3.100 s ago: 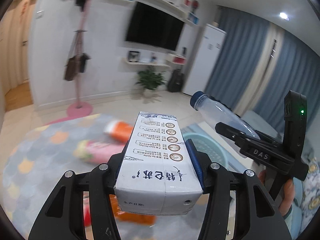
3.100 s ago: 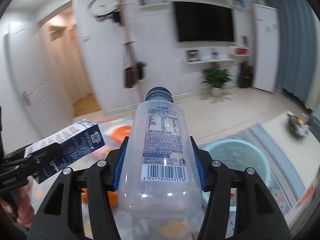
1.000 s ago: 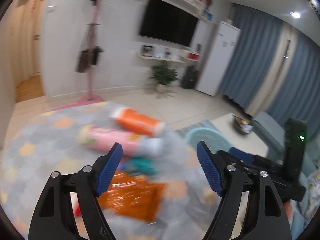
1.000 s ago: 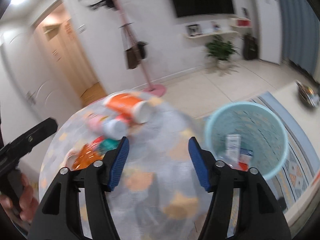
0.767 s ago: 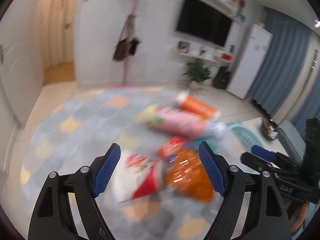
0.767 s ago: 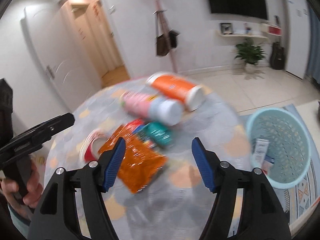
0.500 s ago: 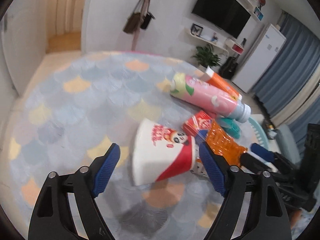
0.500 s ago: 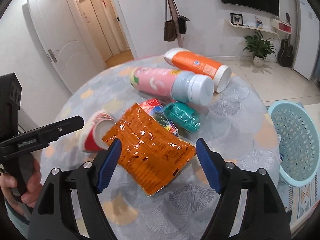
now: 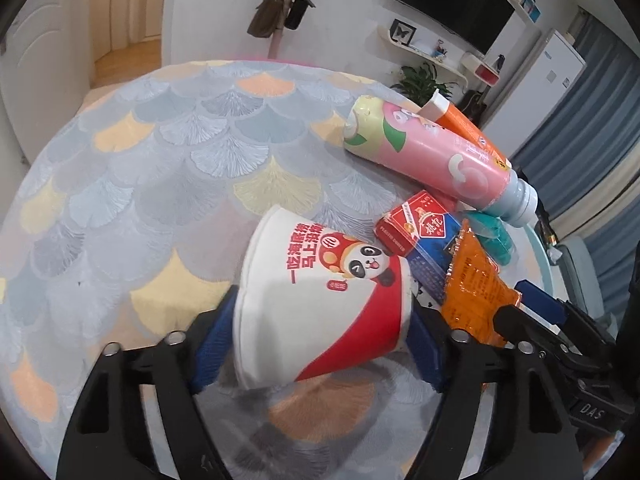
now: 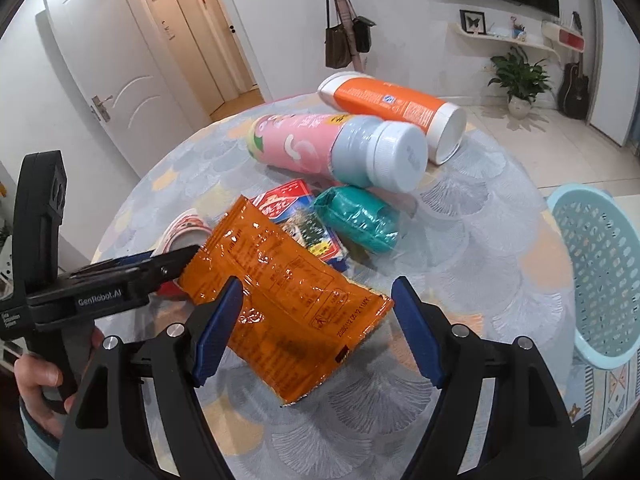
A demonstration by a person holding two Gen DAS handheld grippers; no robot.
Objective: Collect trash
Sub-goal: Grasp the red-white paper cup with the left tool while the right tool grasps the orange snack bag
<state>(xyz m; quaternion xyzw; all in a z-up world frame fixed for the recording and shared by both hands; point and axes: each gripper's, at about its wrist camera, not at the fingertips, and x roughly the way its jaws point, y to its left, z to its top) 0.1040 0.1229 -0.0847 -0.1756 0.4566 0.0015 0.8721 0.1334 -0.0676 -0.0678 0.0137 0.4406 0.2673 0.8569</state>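
Note:
A white and red paper cup point(image 9: 320, 312) with a panda print lies on its side on the round table point(image 9: 160, 160). My left gripper point(image 9: 320, 348) has it between the blue pads; the jaws are closing and both pads touch its sides. An orange foil packet point(image 10: 280, 300) lies flat beside the cup. My right gripper point(image 10: 316, 332) stands open over the packet's near end, the right pad clear of it. The left gripper point(image 10: 176, 264) reaches in from the left, and the right gripper point(image 9: 532, 312) shows at the right edge.
Behind the packet lie a red and blue pack point(image 10: 288, 200), a teal wrapper point(image 10: 356, 220), a pink bottle point(image 10: 304, 140) and an orange canister point(image 10: 384, 100). A light blue basket point(image 10: 580, 196) stands on the floor right of the table. A hand point(image 10: 36, 372) holds the left gripper.
The carton and the clear bottle are gone from the jaws. Both grippers swung back and came down to the table. The left jaws narrowed onto the cup; the right stayed wide over the packet.

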